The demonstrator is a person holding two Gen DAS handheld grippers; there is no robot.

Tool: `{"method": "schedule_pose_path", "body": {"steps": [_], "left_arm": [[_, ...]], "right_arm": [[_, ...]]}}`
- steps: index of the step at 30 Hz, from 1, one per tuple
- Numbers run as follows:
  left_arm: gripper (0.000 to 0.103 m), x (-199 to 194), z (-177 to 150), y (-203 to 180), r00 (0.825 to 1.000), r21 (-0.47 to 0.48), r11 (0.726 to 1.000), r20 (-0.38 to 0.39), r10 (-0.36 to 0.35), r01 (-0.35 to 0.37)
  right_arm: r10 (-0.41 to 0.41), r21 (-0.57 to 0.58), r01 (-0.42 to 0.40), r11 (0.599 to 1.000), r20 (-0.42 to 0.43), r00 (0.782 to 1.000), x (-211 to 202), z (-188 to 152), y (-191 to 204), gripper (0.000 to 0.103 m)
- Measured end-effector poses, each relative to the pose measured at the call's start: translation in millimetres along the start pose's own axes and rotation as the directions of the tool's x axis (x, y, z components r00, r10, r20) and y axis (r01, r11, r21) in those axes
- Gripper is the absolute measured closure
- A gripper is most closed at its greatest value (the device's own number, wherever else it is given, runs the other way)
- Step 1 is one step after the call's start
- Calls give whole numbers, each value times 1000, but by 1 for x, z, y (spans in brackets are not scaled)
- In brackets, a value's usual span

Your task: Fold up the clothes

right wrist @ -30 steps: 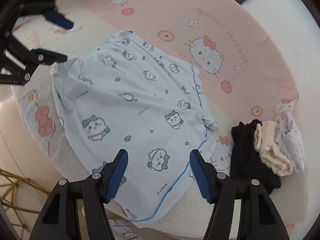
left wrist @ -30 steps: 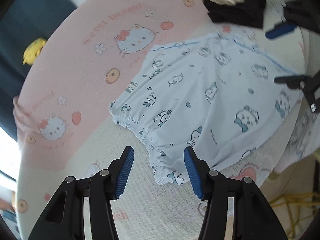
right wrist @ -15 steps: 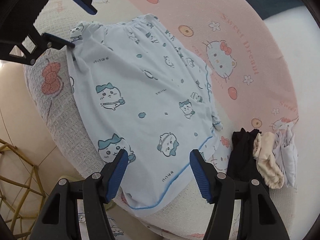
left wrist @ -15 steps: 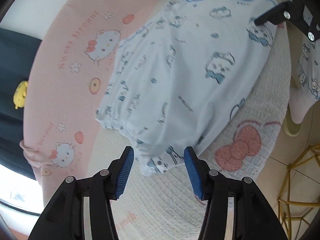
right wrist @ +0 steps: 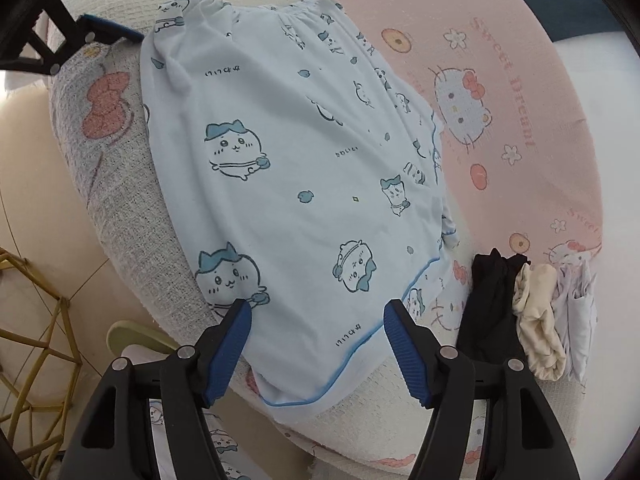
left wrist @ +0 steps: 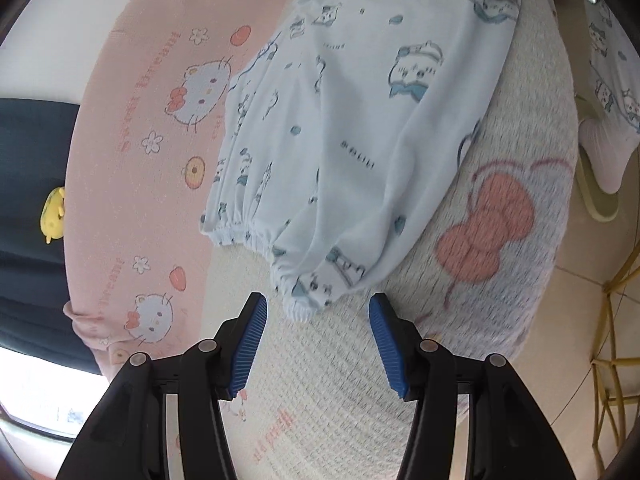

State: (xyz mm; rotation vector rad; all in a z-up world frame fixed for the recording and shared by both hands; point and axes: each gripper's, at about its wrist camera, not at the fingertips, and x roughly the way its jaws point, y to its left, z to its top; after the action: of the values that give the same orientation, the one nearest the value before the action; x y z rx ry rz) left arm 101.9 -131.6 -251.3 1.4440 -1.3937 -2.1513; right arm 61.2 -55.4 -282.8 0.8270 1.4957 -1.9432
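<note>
Pink bedspread (right wrist: 520, 92); shorts (right wrist: 300, 168), waistband toward left gripper (left wrist: 316, 312), both grippers open, empty.

The shorts (right wrist: 304, 168) lay spread on the blanket (right wrist: 120, 208), one side reaching onto the sheet (right wrist: 520, 92) beyond. To their right sat a row of folded clothes (right wrist: 532, 312). A toy (left wrist: 54, 214) lay far left of the sheet.
</note>
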Motion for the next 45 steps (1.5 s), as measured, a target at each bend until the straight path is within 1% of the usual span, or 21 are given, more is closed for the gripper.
{"method": "schedule_pose_path", "body": {"steps": [3, 5, 6, 7, 8, 10, 14, 16, 17, 20, 24, 26, 27, 30, 34, 37, 39, 42, 45], "left_arm": [[53, 2, -4, 2, 1000, -12, 1000, -17, 3, -3], [53, 3, 0, 3, 1000, -39, 999, -24, 0, -1], [53, 2, 3, 5, 1000, -59, 998, -16, -5, 4], [53, 0, 7, 5, 1000, -76, 997, 2, -25, 25], [53, -2, 11, 3, 1000, -74, 997, 15, -26, 27], [53, -5, 17, -3, 999, -57, 998, 38, -14, 16], [53, -8, 17, -6, 997, -22, 1000, 71, -4, 6], [53, -10, 13, -8, 996, 2, 1000, 92, -6, 5], [53, -11, 10, -10, 995, 23, 1000, 102, 2, -4], [52, -10, -2, -20, 987, 124, 989, 145, 63, -81], [51, -8, -12, -35, 967, 241, 951, 212, 142, -193], [51, -8, -12, -40, 956, 280, 931, 239, 168, -234], [51, -7, -10, -40, 955, 287, 927, 243, 172, -240], [49, -5, -6, -33, 955, 280, 933, 251, 158, -228], [40, -1, -1, -22, 954, 260, 941, 258, 150, -218], [40, 7, 1, -15, 956, 256, 941, 250, 156, -220], [40, 11, -2, -14, 952, 268, 932, 251, 177, -243], [40, 18, -11, -16, 938, 300, 902, 251, 240, -311], [40, 21, -14, -14, 935, 291, 900, 241, 260, -325]], "right_arm": [[5, -5, -5, 1000, 5, 1000, -2, 1, 1, 35], [25, -10, -24, 1000, 31, 999, -7, 2, 2, 35], [37, -12, -36, 999, 46, 998, -9, 3, 3, 35], [52, -13, -51, 999, 61, 997, -12, 4, 4, 35], [63, -15, -62, 998, 76, 995, -14, 5, 5, 35], [62, -29, -60, 998, 89, 994, -16, 6, 9, 35], [66, -58, -62, 996, 58, 996, -9, 5, 17, 35], [65, -50, -62, 997, 67, 996, -12, 5, 16, 35], [59, -45, -56, 997, 67, 996, -13, 5, 15, 35], [23, -80, -18, 997, 66, 998, -13, 1, 18, 35], [-8, -135, 19, 991, 86, 996, -16, -5, 25, 35], [-24, -159, 39, 987, 96, 995, -17, -6, 29, 35], [-32, -171, 49, 984, 101, 994, -17, -6, 31, 35], [-52, -201, 75, 977, 117, 992, -17, -6, 37, 35], [-51, -198, 77, 977, 135, 990, -17, -8, 37, 34], [-66, -209, 96, 973, 148, 987, -16, -11, 36, 31], [-99, -261, 137, 956, 156, 983, -16, -17, 41, 30], [-178, -351, 220, 910, 149, 973, -11, -33, 48, 30], [-182, -341, 215, 915, 125, 975, -7, -40, 44, 30]]}}
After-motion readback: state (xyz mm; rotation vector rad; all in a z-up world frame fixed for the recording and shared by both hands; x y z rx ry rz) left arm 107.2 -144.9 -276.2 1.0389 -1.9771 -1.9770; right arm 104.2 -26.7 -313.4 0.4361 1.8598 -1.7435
